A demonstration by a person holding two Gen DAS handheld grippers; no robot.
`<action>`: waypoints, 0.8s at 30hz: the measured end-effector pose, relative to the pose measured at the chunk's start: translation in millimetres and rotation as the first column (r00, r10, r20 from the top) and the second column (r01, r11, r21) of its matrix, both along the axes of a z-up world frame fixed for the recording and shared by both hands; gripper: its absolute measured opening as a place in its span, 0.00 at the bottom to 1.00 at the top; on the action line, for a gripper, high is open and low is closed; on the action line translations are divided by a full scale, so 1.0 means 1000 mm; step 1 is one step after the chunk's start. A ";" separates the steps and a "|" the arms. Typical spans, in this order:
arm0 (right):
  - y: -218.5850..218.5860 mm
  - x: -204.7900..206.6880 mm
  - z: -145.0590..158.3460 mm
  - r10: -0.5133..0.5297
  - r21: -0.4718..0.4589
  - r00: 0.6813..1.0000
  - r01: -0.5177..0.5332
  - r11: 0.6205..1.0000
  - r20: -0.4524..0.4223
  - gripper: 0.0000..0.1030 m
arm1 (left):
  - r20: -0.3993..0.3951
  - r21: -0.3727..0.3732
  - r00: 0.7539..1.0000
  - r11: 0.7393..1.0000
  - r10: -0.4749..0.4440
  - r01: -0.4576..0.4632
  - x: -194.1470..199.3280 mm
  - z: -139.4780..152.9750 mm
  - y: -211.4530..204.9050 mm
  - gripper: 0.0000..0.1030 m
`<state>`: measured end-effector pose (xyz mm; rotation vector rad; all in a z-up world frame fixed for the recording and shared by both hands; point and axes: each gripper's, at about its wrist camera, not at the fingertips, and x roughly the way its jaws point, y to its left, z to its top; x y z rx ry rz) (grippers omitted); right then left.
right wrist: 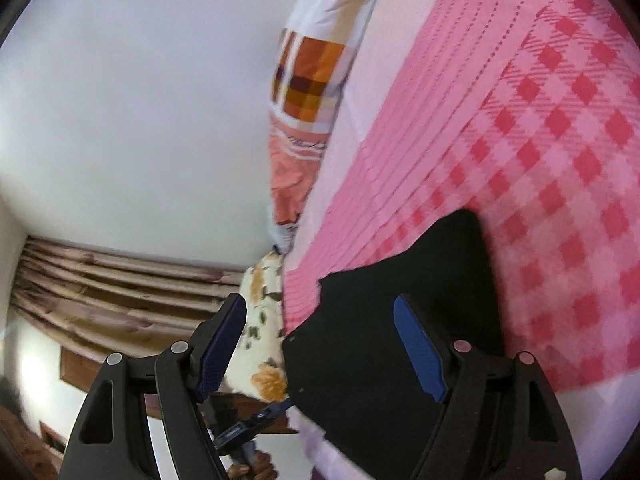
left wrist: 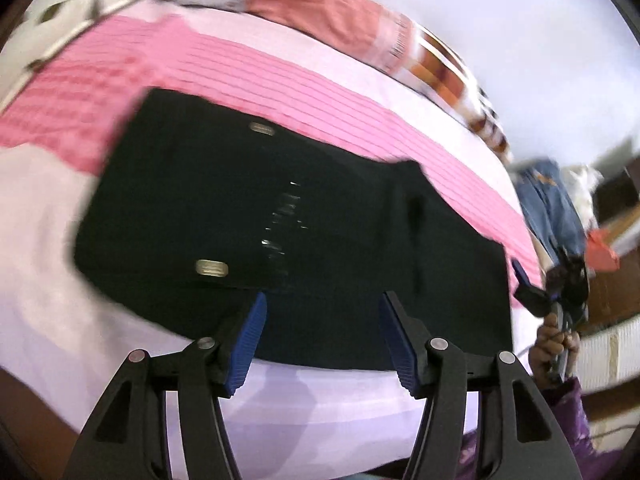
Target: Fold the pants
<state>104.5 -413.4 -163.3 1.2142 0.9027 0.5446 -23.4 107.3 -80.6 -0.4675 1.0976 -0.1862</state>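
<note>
The bed, under a pink checked and striped spread, carried the black pants lying flat in a folded block near its front edge, with an orange checked pillow and a floral pillow well beyond the pants along the wall side. Over the pants' near edge the left gripper hung with jaws spread wide and nothing between them. The right gripper, at the pants' end, was likewise wide apart and empty, partly blocking the view of the cloth.
</note>
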 end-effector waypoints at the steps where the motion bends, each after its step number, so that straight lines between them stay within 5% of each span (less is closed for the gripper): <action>1: 0.000 0.002 -0.004 -0.005 -0.019 1.000 0.004 1.000 -0.031 0.73 | 0.001 0.002 1.000 1.000 0.026 -0.026 -0.002 -0.001 0.013 0.58; 4: 0.007 0.001 -0.004 -0.013 -0.022 0.999 0.012 1.000 -0.044 0.73 | 0.005 0.012 0.993 0.993 0.116 -0.116 -0.006 -0.002 0.056 0.58; 8: 0.039 -0.004 0.031 0.030 -0.095 0.998 -0.024 0.995 0.061 0.73 | 0.030 0.043 0.989 0.989 0.142 -0.143 -0.004 -0.006 0.101 0.59; 13: 0.113 -0.003 0.060 0.203 -0.144 0.974 -0.187 0.972 0.106 0.73 | 0.043 -0.036 0.998 0.998 -0.047 0.048 0.024 -0.030 0.120 0.59; 18: 0.172 -0.007 0.060 0.331 -0.161 0.941 -0.316 0.935 0.076 0.73 | -0.009 -0.062 0.968 0.966 -0.251 0.250 0.063 -0.053 0.113 0.59; 24: 0.203 -0.009 0.050 0.386 -0.165 0.923 -0.379 0.911 0.011 0.73 | -0.005 -0.173 0.935 0.921 -0.355 0.349 0.095 -0.059 0.124 0.59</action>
